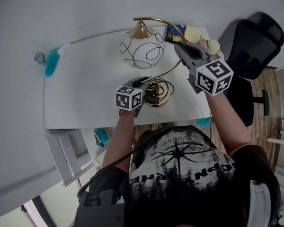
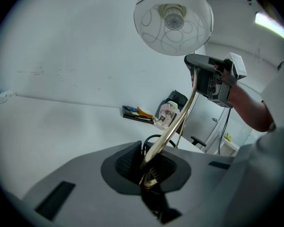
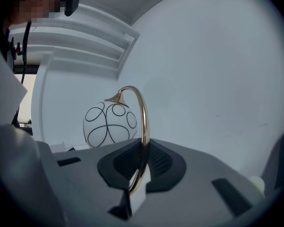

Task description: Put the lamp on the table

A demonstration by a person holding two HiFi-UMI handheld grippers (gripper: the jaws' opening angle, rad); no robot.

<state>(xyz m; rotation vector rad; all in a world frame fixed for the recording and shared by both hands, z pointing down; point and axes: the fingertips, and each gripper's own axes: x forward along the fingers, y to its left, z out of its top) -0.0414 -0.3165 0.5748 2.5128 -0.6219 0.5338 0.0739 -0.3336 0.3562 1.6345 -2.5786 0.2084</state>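
- Head view: we see the lamp (image 1: pixel 142 49) over the near right part of the white tabletop (image 1: pixel 85 98). Its round white shade (image 1: pixel 143 51) with black looping lines hangs from a curved brass stem (image 1: pixel 173 70).
- The brass base (image 1: pixel 158 98), with a black cord (image 1: pixel 156 86) coiled on it, sits close to the tabletop's front edge. We cannot tell whether it rests on the surface.
- In the left gripper view, the left gripper (image 2: pixel 150 173) has its fingers nearly together. They are clamped on the lowest part of the stem (image 2: pixel 173 126), right by the cord.
- In the right gripper view, the right gripper (image 3: pixel 138 176) has its fingers closed on the stem (image 3: pixel 143 122) higher up the arc. The shade (image 3: pixel 110 124) hangs beyond them.
- A blue-handled brush (image 1: pixel 52 61) lies well apart on the left. An office chair (image 1: pixel 251 46) stands at the right.
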